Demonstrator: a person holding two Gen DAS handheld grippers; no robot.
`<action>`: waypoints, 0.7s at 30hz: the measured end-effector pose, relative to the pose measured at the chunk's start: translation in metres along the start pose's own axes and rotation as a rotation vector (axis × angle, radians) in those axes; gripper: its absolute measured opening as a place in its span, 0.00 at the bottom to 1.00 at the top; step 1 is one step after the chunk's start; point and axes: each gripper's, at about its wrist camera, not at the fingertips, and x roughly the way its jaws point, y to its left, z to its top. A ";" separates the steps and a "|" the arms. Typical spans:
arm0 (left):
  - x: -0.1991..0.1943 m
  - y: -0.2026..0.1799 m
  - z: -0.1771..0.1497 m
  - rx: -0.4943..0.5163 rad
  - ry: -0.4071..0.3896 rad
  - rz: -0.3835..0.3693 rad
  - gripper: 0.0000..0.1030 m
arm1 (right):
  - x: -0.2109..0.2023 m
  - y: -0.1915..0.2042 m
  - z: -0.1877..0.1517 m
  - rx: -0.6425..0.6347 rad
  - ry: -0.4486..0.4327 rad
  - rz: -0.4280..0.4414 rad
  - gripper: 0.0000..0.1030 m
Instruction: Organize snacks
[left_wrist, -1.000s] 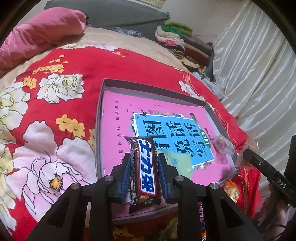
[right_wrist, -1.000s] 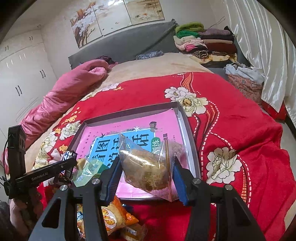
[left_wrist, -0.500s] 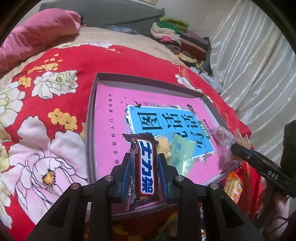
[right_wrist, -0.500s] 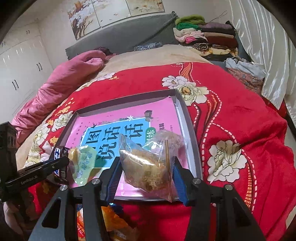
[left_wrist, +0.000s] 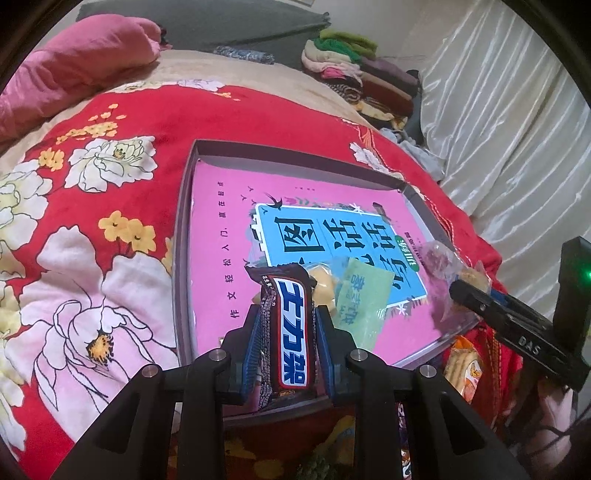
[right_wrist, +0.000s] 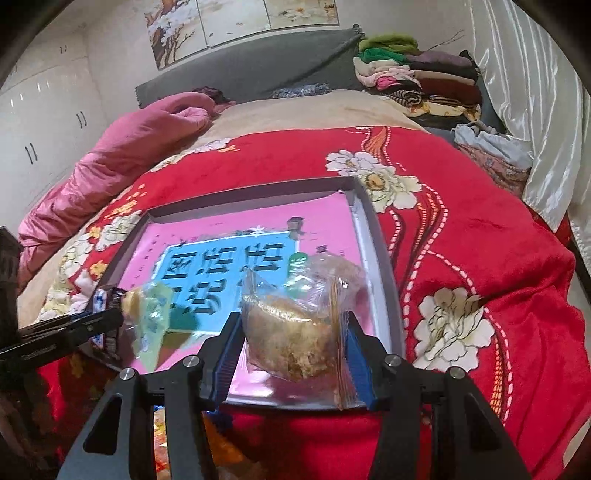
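1. The chocolate bar (left_wrist: 290, 332) in a dark wrapper with a blue and white label stands upright between the pads of the left gripper (left_wrist: 286, 347), which is closed tight on its two long sides. It is over the near edge of the tray (left_wrist: 183, 236), at 6 o'clock in the left wrist view.
2. The clear bag with a brown pastry (right_wrist: 295, 332) sits between the blue pads of the right gripper (right_wrist: 293, 345), and they press on both its sides. It is over the near right part of the tray (right_wrist: 376, 240).
3. Just beside the bar, at about 2 o'clock from it, a green and yellow packet (left_wrist: 354, 295) lies on the pink book (left_wrist: 221, 236) that covers the tray floor.
4. The tray rests on a red blanket with flowers (left_wrist: 92, 221).
5. At 12 o'clock, far behind, is a pile of folded clothes (right_wrist: 413, 77); at 9 o'clock a pink quilt (right_wrist: 122, 155).
6. Below the tray's near edge some orange snack packets (left_wrist: 463, 365) are partly seen.
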 end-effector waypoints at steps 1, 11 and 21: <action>0.000 0.000 0.000 0.000 0.001 0.000 0.28 | 0.001 -0.001 0.001 0.004 -0.002 -0.005 0.52; 0.000 -0.001 -0.001 0.006 0.004 0.006 0.28 | 0.006 -0.001 -0.003 0.003 0.015 0.012 0.52; 0.000 -0.001 -0.001 0.005 0.007 0.006 0.28 | 0.013 0.001 -0.003 -0.005 0.032 0.015 0.53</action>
